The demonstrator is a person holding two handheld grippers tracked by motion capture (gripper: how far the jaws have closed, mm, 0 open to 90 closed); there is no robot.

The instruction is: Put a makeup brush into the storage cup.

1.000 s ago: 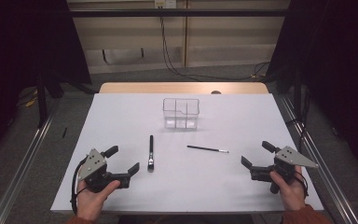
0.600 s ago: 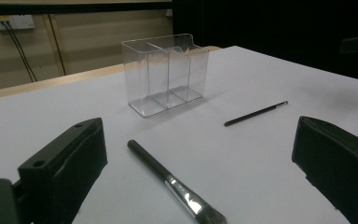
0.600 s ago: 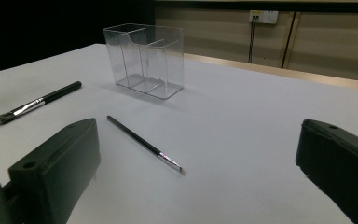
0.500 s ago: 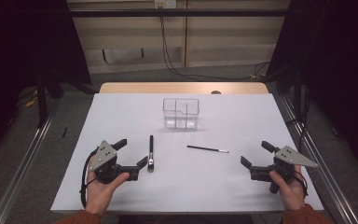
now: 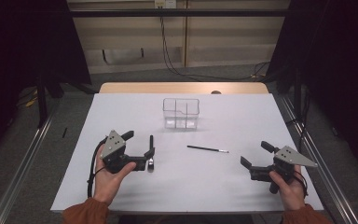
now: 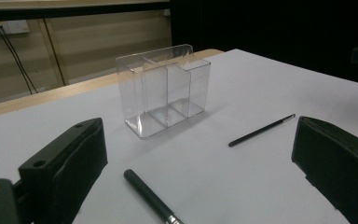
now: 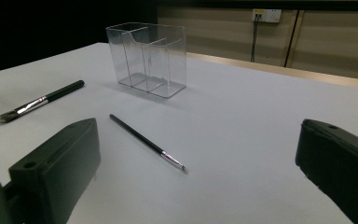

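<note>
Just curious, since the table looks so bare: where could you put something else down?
Plenty of white table is free: the far corners beside the clear plastic divided box, and the near middle between the two grippers. It is tighter where the left gripper straddles the thick black brush, and around the thin black brush.

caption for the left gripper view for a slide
Open left gripper straddling a thick black brush, clear divided organizer and thin brush beyond.
</note>
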